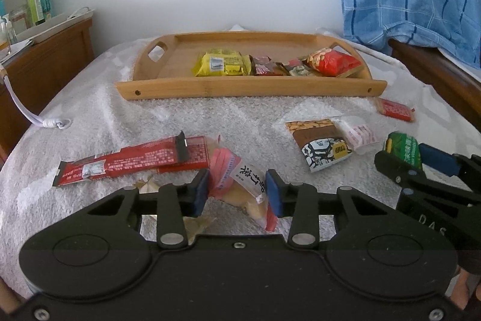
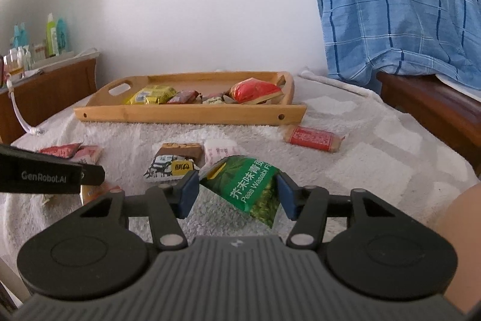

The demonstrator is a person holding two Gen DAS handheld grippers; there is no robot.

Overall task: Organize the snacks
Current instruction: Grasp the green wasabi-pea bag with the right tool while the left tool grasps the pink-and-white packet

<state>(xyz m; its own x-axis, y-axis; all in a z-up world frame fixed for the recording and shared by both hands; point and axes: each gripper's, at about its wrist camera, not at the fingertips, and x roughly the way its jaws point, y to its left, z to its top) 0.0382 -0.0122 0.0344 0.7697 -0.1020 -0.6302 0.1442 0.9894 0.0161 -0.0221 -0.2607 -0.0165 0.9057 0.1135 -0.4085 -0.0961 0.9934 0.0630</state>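
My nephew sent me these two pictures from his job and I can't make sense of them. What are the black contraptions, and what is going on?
There is no robot: a person holds one pair of handheld tongs in each hand, each carrying a wide-angle camera looking along its blue pads. One picture comes from each camera.

The left tongs grip a pink-and-white snack packet. The right tongs grip a green wasabi pea packet; their jaws have just been closing.

Everything lies on a white towel. The wooden tray at the back already holds four snacks, including a yellow packet. Others, such as a long red wrapper, wait outside it.
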